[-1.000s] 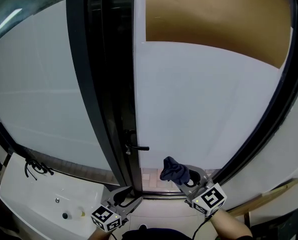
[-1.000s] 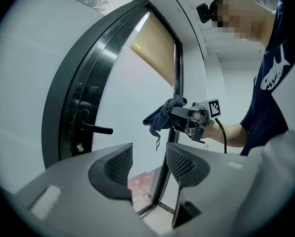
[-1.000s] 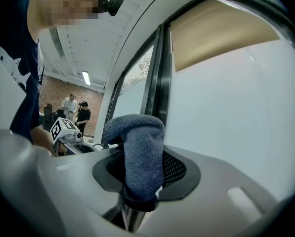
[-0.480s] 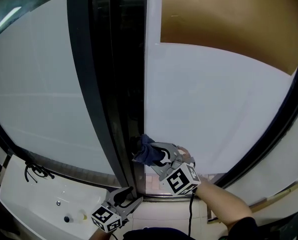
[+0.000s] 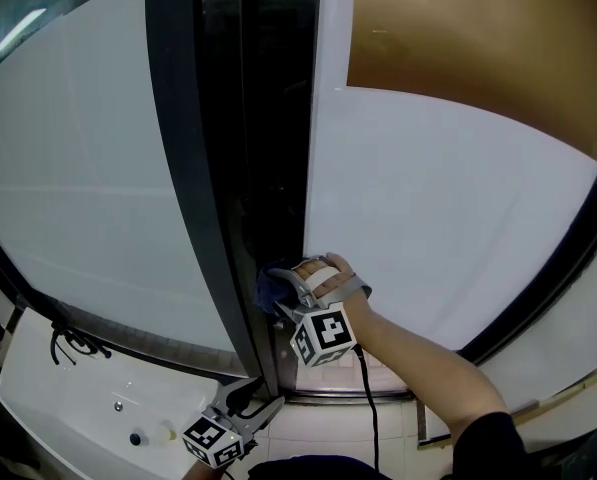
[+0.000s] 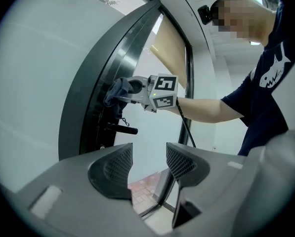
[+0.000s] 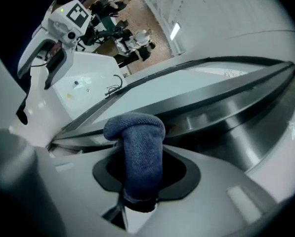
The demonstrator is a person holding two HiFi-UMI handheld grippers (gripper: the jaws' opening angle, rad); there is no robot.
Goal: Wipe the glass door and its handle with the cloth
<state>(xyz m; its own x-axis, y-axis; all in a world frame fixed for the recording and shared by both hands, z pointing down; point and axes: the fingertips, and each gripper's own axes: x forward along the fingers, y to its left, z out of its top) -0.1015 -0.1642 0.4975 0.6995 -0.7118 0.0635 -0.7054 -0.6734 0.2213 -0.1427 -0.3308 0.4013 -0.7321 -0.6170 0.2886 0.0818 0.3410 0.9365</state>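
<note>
cloth: dark blue cloth point(image 7: 135, 152), bunched into a roll, pinched tight in the jaws of the right hand-held gripper point(image 5: 290, 290), tip sticking out ahead.
handle: black lever handle point(image 6: 121, 128) just below the cloth tip; contact unclear.
glass door: frosted glass door point(image 5: 448, 218) to that gripper's right, dark frame point(image 5: 193, 218) dead ahead.
step: probably lining up on the handle.
next: lower cloth onto lever, rub along it.
left hand-held gripper point(image 6: 148, 164): jaws apart, empty, well below.

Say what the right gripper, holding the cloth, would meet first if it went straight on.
Most likely the dark door frame. The cloth in the right gripper sits close against it, just above the handle. Whether they touch is unclear.
</note>
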